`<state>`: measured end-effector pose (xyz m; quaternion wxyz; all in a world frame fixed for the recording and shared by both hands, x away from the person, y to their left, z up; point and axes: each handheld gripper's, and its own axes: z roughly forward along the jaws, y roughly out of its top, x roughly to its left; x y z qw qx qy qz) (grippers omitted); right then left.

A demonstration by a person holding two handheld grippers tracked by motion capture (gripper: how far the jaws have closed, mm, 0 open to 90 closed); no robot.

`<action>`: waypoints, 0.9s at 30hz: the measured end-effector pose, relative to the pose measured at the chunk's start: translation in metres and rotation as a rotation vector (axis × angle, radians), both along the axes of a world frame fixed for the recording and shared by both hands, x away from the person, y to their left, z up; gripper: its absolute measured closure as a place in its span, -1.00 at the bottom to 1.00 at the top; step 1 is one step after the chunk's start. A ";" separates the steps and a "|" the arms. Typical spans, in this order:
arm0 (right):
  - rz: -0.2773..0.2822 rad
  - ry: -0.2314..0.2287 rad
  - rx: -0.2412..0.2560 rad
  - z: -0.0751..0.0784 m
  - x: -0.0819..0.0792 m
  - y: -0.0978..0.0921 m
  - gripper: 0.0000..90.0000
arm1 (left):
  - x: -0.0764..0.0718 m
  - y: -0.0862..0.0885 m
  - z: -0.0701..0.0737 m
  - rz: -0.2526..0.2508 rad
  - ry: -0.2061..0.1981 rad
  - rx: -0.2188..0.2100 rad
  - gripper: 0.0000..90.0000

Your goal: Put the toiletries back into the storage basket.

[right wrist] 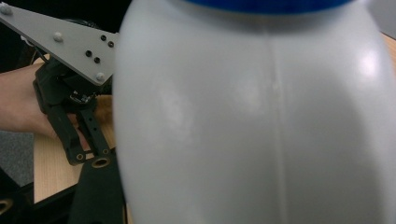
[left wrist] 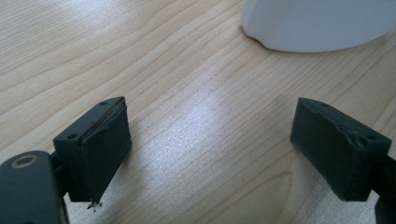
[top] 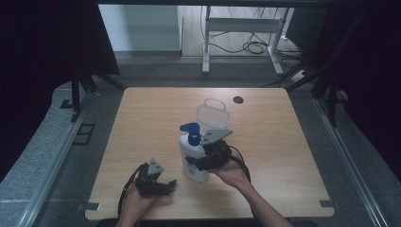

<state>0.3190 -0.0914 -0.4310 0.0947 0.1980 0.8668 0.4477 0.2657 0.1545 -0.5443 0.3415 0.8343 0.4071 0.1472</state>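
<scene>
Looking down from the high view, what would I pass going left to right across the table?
Left gripper → white pump bottle with blue pump → right gripper at the bottle's side. The white wire basket sits behind them, overlapping in the order.

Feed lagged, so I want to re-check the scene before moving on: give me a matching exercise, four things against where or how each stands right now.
Things:
1. pump bottle
2. wire basket
3. left gripper
4. right gripper

States:
A. open, low over bare wood near the table's front edge
B. white body, blue pump, standing upright mid-table
C. pressed against the bottle's side, jaws hidden
D. empty, standing just behind the bottle

Pairs: 1-B, 2-D, 3-A, 4-C
</scene>
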 end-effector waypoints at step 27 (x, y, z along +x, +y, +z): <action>-0.011 -0.017 0.005 0.034 0.020 -0.017 -0.16 | 0.001 0.001 0.000 -0.010 -0.004 0.003 -0.74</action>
